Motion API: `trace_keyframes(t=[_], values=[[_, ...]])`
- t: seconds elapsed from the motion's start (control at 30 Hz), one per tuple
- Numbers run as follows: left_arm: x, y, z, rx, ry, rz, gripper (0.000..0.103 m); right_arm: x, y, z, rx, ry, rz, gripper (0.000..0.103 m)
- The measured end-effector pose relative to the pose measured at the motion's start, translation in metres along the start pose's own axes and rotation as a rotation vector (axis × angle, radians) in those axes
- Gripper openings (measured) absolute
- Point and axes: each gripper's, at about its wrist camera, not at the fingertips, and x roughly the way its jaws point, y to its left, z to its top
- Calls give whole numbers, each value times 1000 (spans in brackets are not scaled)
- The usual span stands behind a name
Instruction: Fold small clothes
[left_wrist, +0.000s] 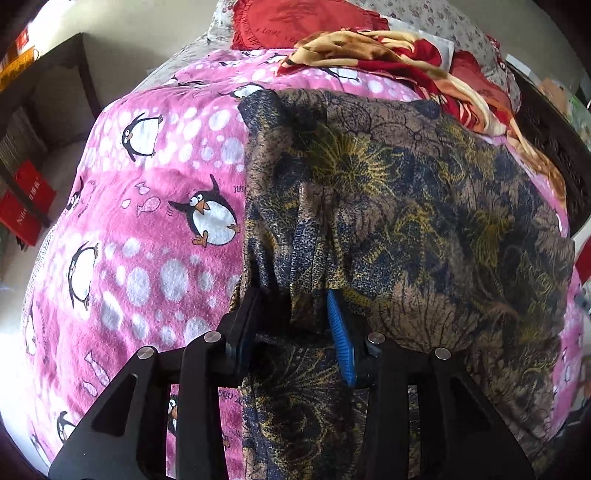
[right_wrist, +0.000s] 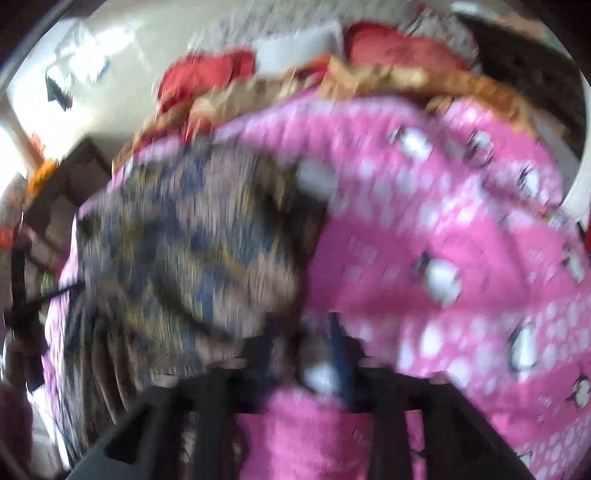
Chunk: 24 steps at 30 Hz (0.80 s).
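A brown, navy and yellow patterned garment (left_wrist: 406, 206) lies on a pink penguin-print blanket (left_wrist: 147, 221). My left gripper (left_wrist: 295, 310) is shut on a bunched fold of the garment's near edge and holds it lifted, with more of the garment below the fingers. The right wrist view is badly blurred by motion. It shows the garment (right_wrist: 192, 251) at left on the blanket (right_wrist: 443, 240). My right gripper (right_wrist: 306, 350) is at the garment's right edge, with cloth between its jaws, but how far they are closed is unclear.
A red and gold floral quilt (left_wrist: 388, 62) and a red cushion (left_wrist: 303, 22) lie at the bed's far end. A dark shelf unit (left_wrist: 48, 96) and red bags (left_wrist: 26, 206) stand on the floor at left. A dark headboard (left_wrist: 554, 147) is at right.
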Motion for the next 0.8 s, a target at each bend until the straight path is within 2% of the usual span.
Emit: trace_keyframes(t=[0.07,0.13,0.17,0.23,0.27,0.33,0.37,0.47,0.5,0.53,0.57,0.63,0.67,0.7,0.73,0.77,0.8], values=[[3,-1,0,1,3,7,37,-1,-5,17,67,-68,31,80],[4,-2,-3,3,1,15,37,16,-10,38,148,-81,96,80],[4,-3,-4,4,-1,18,37,32,-12,46,178,-41,136,80],[4,-2,-2,0,3,13,37,58,-7,60,155,48,157,36],[4,0,-1,-5,4,7,37,60,-4,63,116,42,106,18],[5,3,-1,-19,1,-5,37,50,-3,69,93,-59,18,13],[7,3,-1,-22,-2,-7,37,49,-5,70,96,-72,-6,12],[8,1,-1,-17,-1,5,37,61,-19,66,126,-37,-131,11],[2,1,-1,-19,-1,3,37,58,-22,65,147,-33,-131,11],[-2,1,-1,-19,-5,-4,37,50,-26,62,175,-23,-97,11],[-10,2,-3,-18,-17,-14,37,36,-25,56,182,-20,-14,14],[-23,4,-8,-19,-37,-17,37,14,-18,39,127,-2,40,52],[-28,6,-12,-27,-41,-19,37,8,-8,28,90,7,52,84],[-31,8,-17,-41,-38,-28,37,4,-3,17,68,5,69,88],[-34,9,-22,-54,-30,-39,37,6,7,2,33,13,88,84],[-36,10,-28,-63,-18,-49,37,14,13,-7,1,49,75,44],[-39,11,-33,-66,-10,-52,37,28,19,-16,-40,120,22,8]])
